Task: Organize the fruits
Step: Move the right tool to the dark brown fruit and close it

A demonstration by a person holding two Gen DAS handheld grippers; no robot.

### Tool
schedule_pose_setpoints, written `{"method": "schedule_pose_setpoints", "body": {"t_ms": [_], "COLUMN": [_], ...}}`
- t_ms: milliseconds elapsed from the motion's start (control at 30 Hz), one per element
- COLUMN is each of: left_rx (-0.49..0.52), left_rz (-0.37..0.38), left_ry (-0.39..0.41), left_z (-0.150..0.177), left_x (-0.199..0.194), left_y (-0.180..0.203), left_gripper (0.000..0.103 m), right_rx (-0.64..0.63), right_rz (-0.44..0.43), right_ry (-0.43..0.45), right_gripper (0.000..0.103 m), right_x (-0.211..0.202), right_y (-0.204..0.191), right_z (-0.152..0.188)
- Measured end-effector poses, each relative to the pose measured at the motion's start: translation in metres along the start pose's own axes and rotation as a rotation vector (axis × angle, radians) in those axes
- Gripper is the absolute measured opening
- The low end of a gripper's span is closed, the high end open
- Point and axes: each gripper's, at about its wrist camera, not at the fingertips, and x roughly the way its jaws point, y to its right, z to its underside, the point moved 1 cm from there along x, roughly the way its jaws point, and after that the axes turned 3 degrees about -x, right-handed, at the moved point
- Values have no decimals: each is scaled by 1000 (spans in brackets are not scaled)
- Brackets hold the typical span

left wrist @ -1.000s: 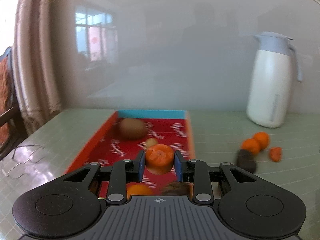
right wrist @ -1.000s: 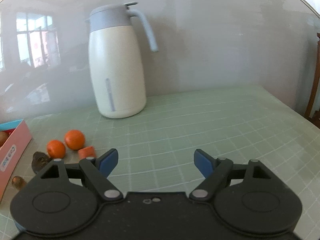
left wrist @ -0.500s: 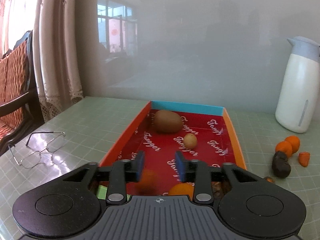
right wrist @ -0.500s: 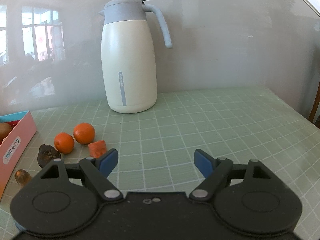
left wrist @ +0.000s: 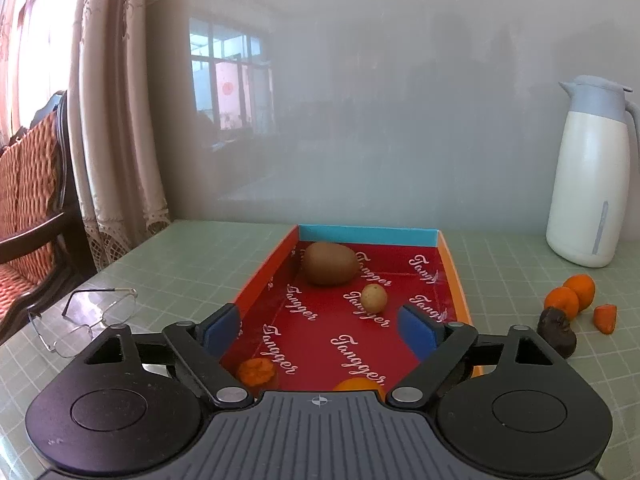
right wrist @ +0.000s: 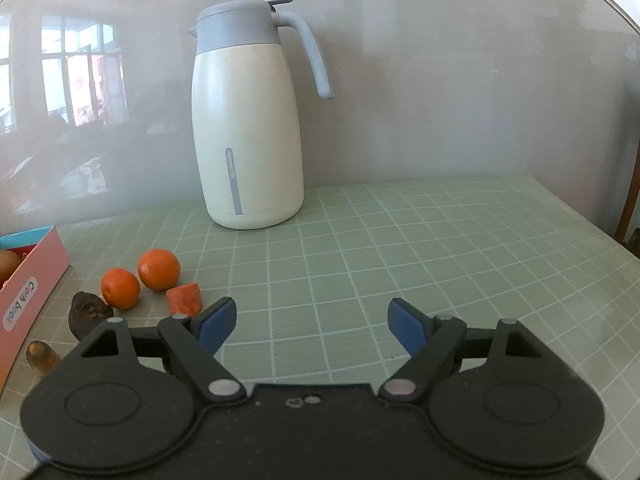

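My left gripper (left wrist: 320, 326) is open and empty above the near end of a red box (left wrist: 448, 264). In the box lie a kiwi (left wrist: 330, 263), a small pale fruit (left wrist: 373, 298), an orange carrot piece (left wrist: 257, 371) and an orange fruit (left wrist: 358, 384) half hidden by the gripper body. My right gripper (right wrist: 310, 320) is open and empty over the green table. To its left lie two tangerines (right wrist: 158, 269) (right wrist: 120, 288), a carrot chunk (right wrist: 183, 299), a dark wrinkled fruit (right wrist: 90, 314) and a small brown fruit (right wrist: 40, 356); the box's outer wall (right wrist: 28, 284) shows at far left.
A white thermos jug (right wrist: 246, 120) stands at the back against the wall; it also shows in the left wrist view (left wrist: 586, 176). A pair of glasses (left wrist: 84, 320) lies left of the box. A chair (left wrist: 28, 208) and curtain stand past the table's left edge.
My left gripper opened and let go of the carrot piece, which now lies in the near left of the box. My right gripper drifted closer to the jug, still open.
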Motion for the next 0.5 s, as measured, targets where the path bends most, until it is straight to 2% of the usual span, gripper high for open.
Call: {"method": "schedule_pose_setpoints", "body": {"t_ms": [267,500], "left_rx": [1,-5], "left_rz": [-5,-22], "left_ry": [1,0], "left_z": [1,4], "left_x": [-2,-2], "left_y": [-6,-20], "left_gripper": [87,87], "right_rx": [-27,-76], "right_rz": [-28,-96], "right_ry": [-1,15], "right_gripper": [82,81], "right_x": [2,6], "right_y": [-14,-48], "right_z": [1,2]}}
